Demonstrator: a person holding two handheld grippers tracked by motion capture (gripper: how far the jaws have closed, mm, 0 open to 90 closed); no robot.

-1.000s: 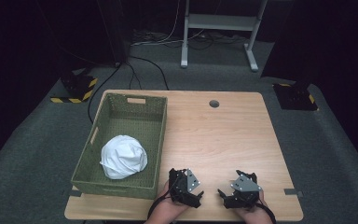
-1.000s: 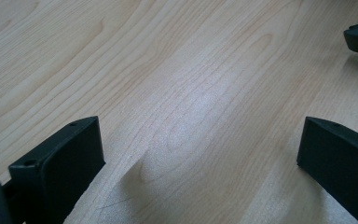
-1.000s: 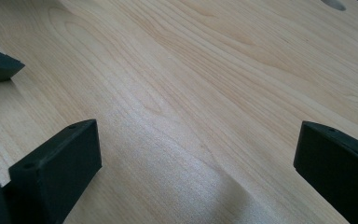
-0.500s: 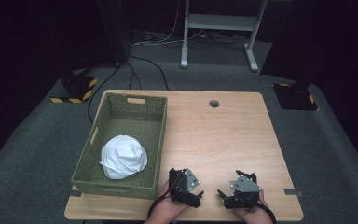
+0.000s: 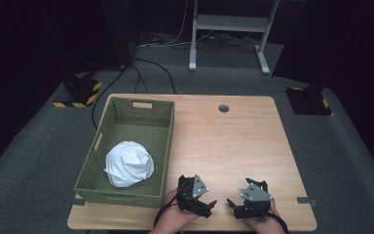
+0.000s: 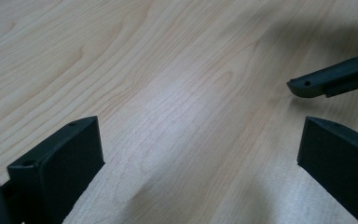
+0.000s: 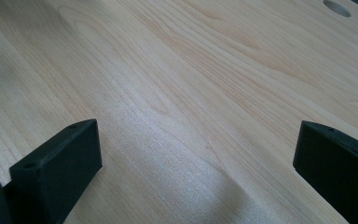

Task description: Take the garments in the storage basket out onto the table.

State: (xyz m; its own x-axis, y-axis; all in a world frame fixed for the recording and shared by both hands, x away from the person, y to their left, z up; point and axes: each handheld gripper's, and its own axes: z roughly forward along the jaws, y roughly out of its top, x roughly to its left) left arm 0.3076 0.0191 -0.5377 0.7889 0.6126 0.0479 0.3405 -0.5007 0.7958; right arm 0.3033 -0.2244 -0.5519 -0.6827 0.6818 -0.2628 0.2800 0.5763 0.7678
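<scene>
A white crumpled cloth [image 5: 128, 164] lies in the near half of a green woven basket [image 5: 137, 105] on the left of the wooden table [image 5: 233, 141]. Two hands hold the grippers low at the table's front edge, tips turned toward each other and a little apart. My left gripper [image 5: 208, 204] is open; in the left gripper view its jaws [image 6: 198, 144] stand wide over bare wood. My right gripper [image 5: 233, 204] is open as well, and its jaws [image 7: 196, 144] frame nothing but tabletop. A jaw of the right gripper [image 6: 331, 77] shows at the upper right of the left gripper view.
A round cable hole [image 5: 223, 107] sits near the table's far edge, also seen as a cable hole [image 7: 336, 8] in the right gripper view. Bare wood spreads between the basket and the right edge. Cables and a desk frame [image 5: 229, 29] stand on the dark floor beyond.
</scene>
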